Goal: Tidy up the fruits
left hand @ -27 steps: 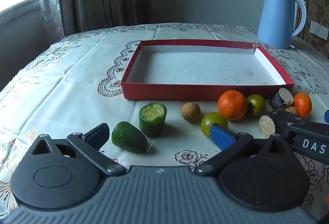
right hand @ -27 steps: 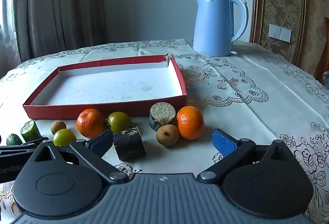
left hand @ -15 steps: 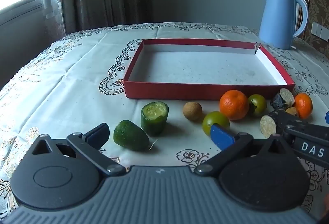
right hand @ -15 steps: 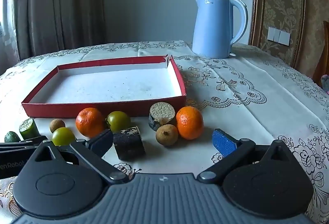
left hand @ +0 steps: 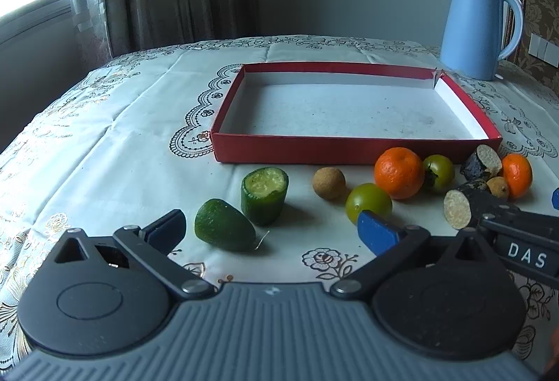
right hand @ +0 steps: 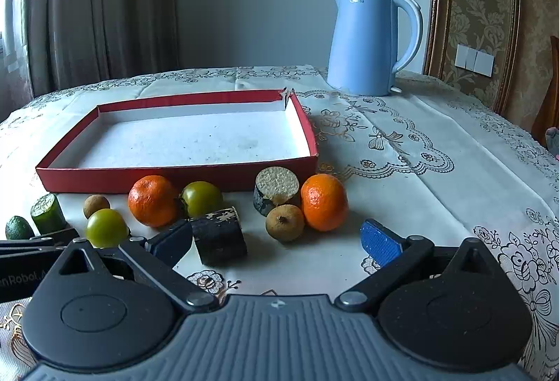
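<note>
A shallow red box [left hand: 349,148] [right hand: 174,176] with a bare white floor lies on the tablecloth. In front of it sit two cucumber pieces [left hand: 223,229] [left hand: 264,195], two brown longans [left hand: 328,183] [right hand: 284,222], two green tomatoes [left hand: 368,203] [right hand: 202,197], two oranges [left hand: 398,176] [right hand: 324,201] and two dark cut root pieces [right hand: 219,234] [right hand: 276,189]. My left gripper [left hand: 270,229] is open, hovering just short of the cucumber pieces. Near the root piece and longan my right gripper [right hand: 277,241] is open too, with nothing held.
A light blue electric kettle [right hand: 367,42] stands at the back right of the table. Curtains hang behind on the left. The lace tablecloth [right hand: 436,164] stretches to the right of the box. A chair edge [right hand: 548,94] shows at far right.
Both views have shifted slightly; the fruits sit a little higher and nearer in the pictures. Nothing was taken hold of, and both grippers stayed open.
</note>
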`<state>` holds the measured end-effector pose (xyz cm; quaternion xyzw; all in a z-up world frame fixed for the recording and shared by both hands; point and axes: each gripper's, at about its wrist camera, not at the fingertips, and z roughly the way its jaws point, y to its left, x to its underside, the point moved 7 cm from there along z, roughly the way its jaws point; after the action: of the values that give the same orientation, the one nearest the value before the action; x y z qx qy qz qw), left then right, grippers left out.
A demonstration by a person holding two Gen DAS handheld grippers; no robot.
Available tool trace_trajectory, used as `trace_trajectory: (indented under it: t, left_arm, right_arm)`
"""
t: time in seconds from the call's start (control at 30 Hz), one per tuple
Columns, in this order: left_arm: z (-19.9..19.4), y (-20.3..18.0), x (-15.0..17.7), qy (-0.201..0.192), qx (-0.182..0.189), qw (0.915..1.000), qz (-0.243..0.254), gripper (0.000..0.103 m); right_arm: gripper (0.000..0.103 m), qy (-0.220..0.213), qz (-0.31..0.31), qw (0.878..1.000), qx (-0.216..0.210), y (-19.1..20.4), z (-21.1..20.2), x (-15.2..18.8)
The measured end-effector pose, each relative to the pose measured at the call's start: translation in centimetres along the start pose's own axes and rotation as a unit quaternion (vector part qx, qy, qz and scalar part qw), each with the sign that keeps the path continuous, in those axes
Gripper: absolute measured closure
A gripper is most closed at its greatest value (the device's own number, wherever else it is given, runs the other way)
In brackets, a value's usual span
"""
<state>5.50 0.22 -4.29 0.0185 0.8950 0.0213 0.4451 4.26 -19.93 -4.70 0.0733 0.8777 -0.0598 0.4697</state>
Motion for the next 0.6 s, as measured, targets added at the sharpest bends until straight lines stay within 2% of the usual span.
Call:
trace_trajectory:
  t: [0.6]
  left_arm:
    - [0.40, 0.17, 0.23, 0.001, -0.001, 1.0000, -0.003, 0.000]
  right_arm:
    - [0.000, 0.007, 0.000, 1.000, 0.002, 0.22, 0.54, 0.17]
